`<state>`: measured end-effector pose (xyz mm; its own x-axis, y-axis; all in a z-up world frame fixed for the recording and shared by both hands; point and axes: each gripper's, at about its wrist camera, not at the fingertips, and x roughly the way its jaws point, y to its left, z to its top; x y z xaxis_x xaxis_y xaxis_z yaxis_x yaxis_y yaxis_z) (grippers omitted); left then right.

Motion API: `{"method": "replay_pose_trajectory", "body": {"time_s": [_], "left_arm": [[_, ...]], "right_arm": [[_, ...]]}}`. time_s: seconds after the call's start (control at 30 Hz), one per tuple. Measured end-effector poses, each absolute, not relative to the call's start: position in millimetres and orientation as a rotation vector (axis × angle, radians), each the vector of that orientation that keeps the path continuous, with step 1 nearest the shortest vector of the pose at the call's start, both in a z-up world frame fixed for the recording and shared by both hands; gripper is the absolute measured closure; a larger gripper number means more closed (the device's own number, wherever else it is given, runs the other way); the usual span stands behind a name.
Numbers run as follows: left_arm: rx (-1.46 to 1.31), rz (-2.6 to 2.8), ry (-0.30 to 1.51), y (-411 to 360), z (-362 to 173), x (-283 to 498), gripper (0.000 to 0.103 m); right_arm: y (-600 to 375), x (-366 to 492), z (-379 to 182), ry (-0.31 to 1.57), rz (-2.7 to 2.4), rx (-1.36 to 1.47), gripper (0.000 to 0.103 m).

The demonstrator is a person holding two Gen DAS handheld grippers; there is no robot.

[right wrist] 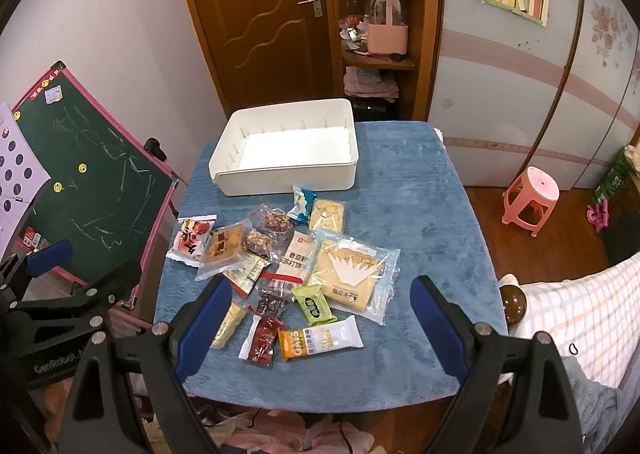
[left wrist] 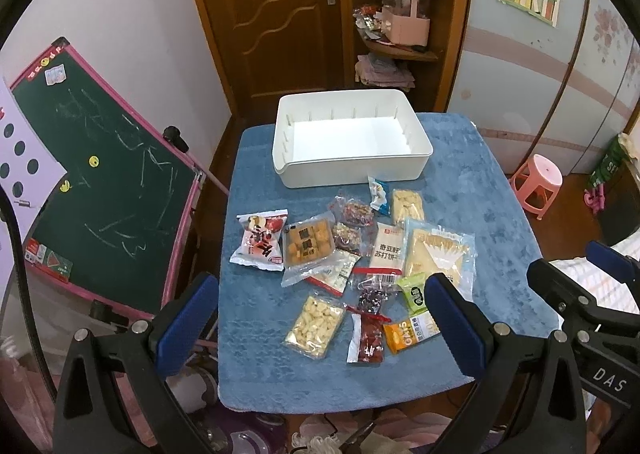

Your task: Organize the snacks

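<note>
Several snack packets lie scattered on a blue-towelled table [left wrist: 480, 214]: a red-and-white packet [left wrist: 260, 240], a brown biscuit pack [left wrist: 308, 248], a large clear cracker bag [left wrist: 438, 254], an orange oats bar [right wrist: 320, 340], a green packet [right wrist: 314, 304]. An empty white bin [left wrist: 352, 138] stands at the table's far side; it also shows in the right wrist view [right wrist: 286, 148]. My left gripper [left wrist: 320, 318] is open above the near snacks. My right gripper [right wrist: 320, 324] is open above the near edge, holding nothing.
A green chalkboard easel [left wrist: 104, 190] leans left of the table. A pink stool [right wrist: 530, 198] stands on the floor to the right. A wooden door and corner shelf [left wrist: 396, 14] are behind. A checked cloth [right wrist: 580, 314] lies at the near right.
</note>
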<state>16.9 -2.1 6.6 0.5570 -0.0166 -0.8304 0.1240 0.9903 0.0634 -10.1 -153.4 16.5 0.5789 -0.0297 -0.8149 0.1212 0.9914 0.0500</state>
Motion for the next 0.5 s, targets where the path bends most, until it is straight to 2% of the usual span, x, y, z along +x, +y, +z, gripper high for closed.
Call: {"method": "replay_pose_trajectory", "body": {"time_s": [0.5], "left_arm": [[0.128,-0.095,1.002,0.8,-0.3,31.5,0.001]], "right_arm": [[-152.4,6.8,11.7,0.982,-0.100,0.116,0.011]]}}
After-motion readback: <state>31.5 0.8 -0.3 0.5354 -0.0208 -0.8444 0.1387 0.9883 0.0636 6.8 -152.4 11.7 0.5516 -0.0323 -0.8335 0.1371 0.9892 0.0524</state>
